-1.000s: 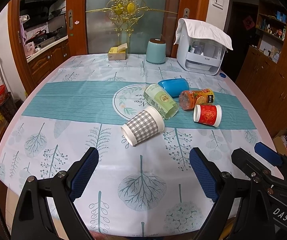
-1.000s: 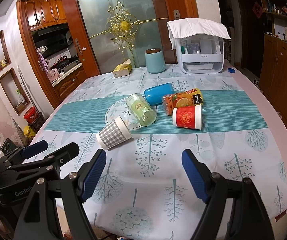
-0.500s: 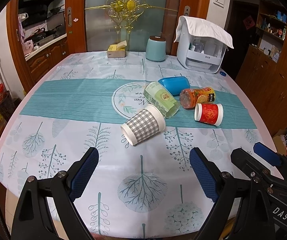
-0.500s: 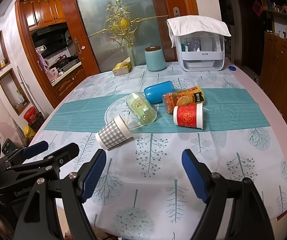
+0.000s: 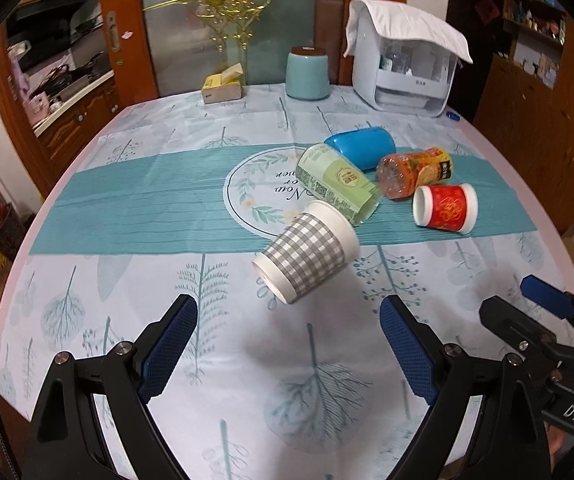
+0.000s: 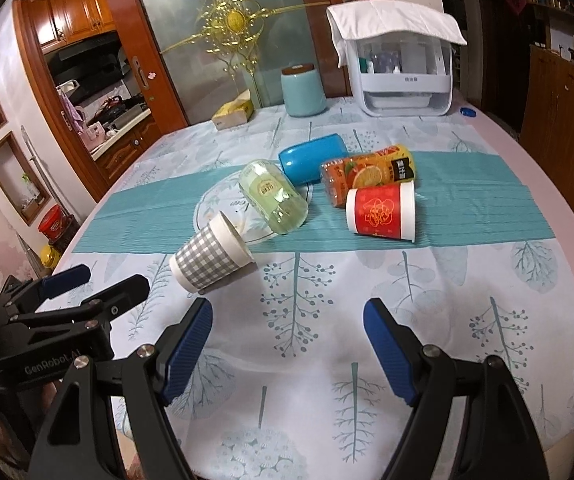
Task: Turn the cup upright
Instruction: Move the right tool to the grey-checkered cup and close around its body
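Observation:
A grey-checked paper cup [image 5: 307, 252] lies on its side on the tablecloth, its base toward me; it also shows in the right wrist view [image 6: 211, 258]. A red paper cup [image 5: 445, 208] lies on its side further right, also in the right wrist view [image 6: 381, 212]. My left gripper [image 5: 287, 344] is open and empty, just short of the checked cup. My right gripper [image 6: 287, 344] is open and empty, nearer the table's front edge, with the checked cup ahead to its left.
A green bottle [image 5: 337, 184], a blue cup [image 5: 361, 148] and an orange juice bottle [image 5: 415, 172] lie on their sides behind the cups. A teal canister [image 5: 307, 74], a tissue box [image 5: 223, 86] and a white covered rack [image 5: 403, 68] stand at the far edge.
Both grippers have moved forward toward the cups, which now look nearer and larger. The left gripper has closed in on the checked cup. Nothing on the table has moved.

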{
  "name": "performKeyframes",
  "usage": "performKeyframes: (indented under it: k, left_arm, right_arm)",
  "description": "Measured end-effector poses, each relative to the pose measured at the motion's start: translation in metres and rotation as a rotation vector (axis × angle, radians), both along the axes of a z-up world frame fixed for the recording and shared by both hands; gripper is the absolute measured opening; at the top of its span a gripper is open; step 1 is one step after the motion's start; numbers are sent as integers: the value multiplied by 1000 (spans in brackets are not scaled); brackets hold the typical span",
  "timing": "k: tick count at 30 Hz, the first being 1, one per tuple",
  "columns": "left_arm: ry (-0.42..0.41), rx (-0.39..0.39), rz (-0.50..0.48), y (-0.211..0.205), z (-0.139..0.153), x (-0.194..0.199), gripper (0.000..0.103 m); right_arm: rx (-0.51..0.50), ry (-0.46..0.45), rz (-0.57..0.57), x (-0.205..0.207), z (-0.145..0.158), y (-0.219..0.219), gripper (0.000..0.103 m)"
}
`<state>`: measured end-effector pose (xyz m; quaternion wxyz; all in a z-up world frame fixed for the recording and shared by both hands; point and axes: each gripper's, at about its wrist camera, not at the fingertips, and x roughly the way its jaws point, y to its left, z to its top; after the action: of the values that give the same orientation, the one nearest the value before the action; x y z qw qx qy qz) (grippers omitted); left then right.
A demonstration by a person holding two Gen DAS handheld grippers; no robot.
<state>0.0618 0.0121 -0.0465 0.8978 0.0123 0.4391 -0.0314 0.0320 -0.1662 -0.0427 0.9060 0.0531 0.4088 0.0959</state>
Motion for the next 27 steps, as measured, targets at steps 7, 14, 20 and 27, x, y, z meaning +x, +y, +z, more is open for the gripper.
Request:
performKeyframes:
  k: [7,14,20,27]
  left_arm:
    - [79,80,-106,2,-21,45,92]
    - [177,111,-210,-4,-48,82,92]
    - [246,150,-271,-15,-68,102,91]
    - [279,216,-316,-27,-77,115,91]
  right_arm:
    - [32,84,-15,29,-21,-2,78]
    - [39,159,-9,56,-46,0,78]
    - [41,193,-5,69,-63,-2,78]
    - [80,225,22,75,-75,-7,78]
